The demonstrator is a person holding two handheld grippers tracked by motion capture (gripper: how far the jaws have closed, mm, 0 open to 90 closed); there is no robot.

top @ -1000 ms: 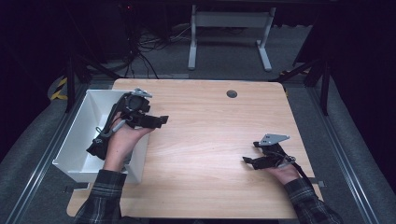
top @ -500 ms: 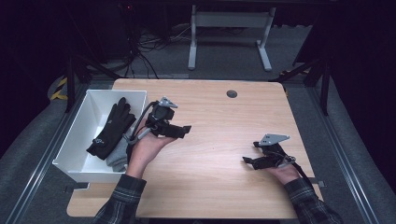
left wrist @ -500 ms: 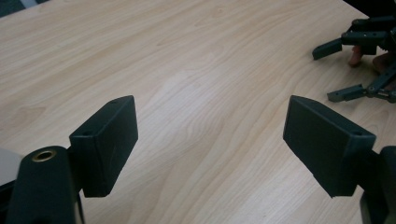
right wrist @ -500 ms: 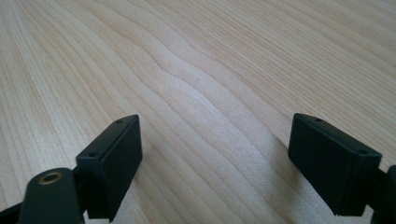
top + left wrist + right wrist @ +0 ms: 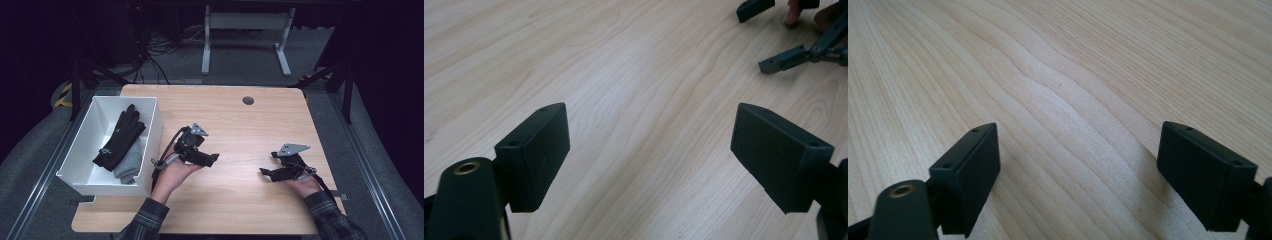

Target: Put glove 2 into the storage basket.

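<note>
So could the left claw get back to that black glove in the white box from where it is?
Probably yes. The left claw is open and empty over bare table beside the white box, which is open-topped, and the black glove lies on top there.

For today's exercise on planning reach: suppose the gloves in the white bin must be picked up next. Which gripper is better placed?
Left. The left gripper is beside the white bin holding the black gloves, jaws open and empty. The right gripper rests across the table, much farther off.
</note>
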